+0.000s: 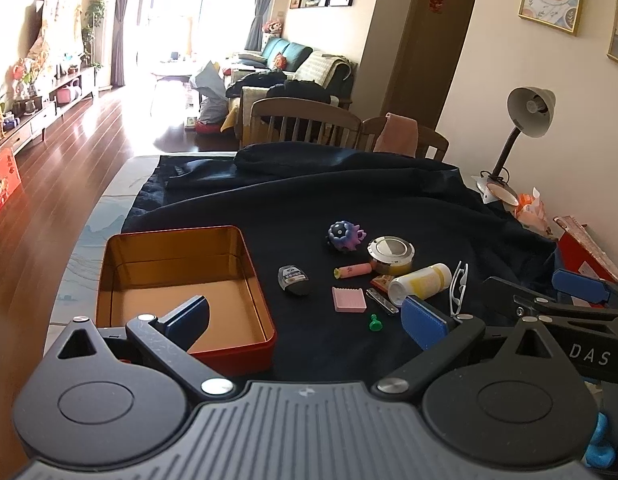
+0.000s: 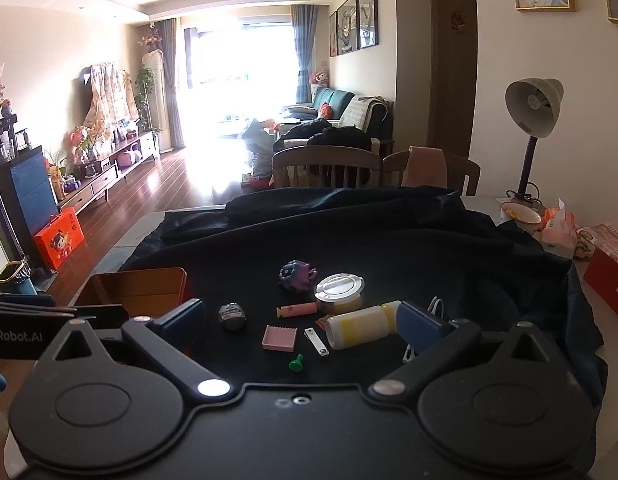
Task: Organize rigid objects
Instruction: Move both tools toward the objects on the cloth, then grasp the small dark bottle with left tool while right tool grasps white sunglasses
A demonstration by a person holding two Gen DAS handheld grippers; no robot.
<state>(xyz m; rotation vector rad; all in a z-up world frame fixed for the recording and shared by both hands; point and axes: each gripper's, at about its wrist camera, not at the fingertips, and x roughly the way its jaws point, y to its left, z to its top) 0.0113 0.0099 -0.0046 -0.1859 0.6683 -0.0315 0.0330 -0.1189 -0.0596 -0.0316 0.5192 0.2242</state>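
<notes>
Your right gripper (image 2: 301, 320), spread and empty, is nearest the square pink ridged eraser (image 2: 279, 337), just ahead between its fingers.

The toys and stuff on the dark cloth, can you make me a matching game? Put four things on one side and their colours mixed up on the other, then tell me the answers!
Things:
1. bottle
2. peg
3. spiky ball
4. ridged square block

Colours:
A. purple
B. pink
C. yellow and white
D. green

Pairs: 1-C, 2-D, 3-A, 4-B
</notes>
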